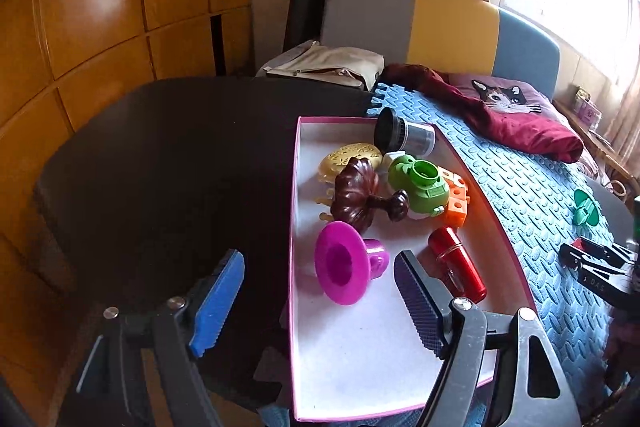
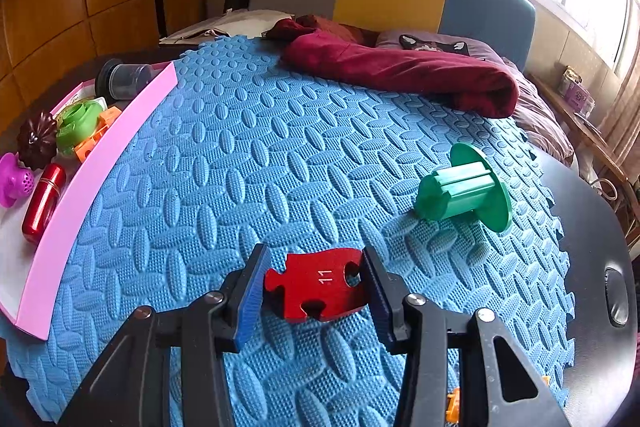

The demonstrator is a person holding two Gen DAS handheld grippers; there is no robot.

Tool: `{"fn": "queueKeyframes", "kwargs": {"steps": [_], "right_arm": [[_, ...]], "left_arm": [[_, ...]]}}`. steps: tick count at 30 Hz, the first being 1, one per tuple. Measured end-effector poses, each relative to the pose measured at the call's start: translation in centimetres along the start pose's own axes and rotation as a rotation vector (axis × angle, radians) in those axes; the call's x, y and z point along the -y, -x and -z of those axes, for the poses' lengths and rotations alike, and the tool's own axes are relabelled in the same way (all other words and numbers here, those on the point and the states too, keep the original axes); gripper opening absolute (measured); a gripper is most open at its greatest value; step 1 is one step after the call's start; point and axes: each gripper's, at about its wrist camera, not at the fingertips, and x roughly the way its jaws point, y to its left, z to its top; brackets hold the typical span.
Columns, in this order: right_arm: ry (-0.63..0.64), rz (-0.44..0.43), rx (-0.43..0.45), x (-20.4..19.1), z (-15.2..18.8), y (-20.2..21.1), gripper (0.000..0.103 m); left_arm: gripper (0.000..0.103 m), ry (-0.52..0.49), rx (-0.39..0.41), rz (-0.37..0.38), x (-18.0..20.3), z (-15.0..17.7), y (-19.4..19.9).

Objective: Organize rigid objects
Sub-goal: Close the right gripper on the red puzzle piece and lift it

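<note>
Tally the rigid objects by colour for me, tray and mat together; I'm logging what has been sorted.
Red: 2, cylinder in the tray, puzzle piece between the right gripper's pads
Green: 2, toy, spool on the mat
Magenta funnel: 1
Brown piece: 1
Yellow comb: 1
Orange block: 1
Black jar: 1
Total: 9

Pink-rimmed box (image 1: 298,227), white floor, left of the blue foam mat (image 2: 280,147). Inside, far to near: dark lidded jar (image 1: 404,135) on its side at the far end; yellow clip (image 1: 348,159); green round toy (image 1: 420,187) beside orange blocks (image 1: 458,201); brown fluted piece (image 1: 356,197) tipped over; magenta funnel-shaped piece (image 1: 344,263) on its side, mouth facing near; red cylinder (image 1: 458,263) lying along the right wall. On the mat: red puzzle piece (image 2: 316,283) marked 11, flat; green flanged spool (image 2: 464,193) on its side, farther right.
</note>
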Motion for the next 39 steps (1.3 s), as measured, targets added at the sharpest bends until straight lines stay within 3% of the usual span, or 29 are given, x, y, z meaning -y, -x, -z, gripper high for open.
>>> {"fn": "queueKeyframes", "kwargs": {"steps": [16, 31, 39], "right_arm": [[-0.004, 0.008, -0.001, 0.0, 0.0, 0.1, 0.046], [-0.089, 0.002, -0.021, 0.3, -0.1, 0.0, 0.046], [-0.058, -0.131, 0.043, -3.1, -1.5, 2.6, 0.046]], "left_arm": [[0.078, 0.027, -0.003, -0.012, -1.3, 0.3, 0.4], [0.078, 0.061, -0.002, -0.031, -2.9, 0.8, 0.6], [0.078, 0.067, -0.005, -0.038, -3.1, 0.7, 0.4]]}}
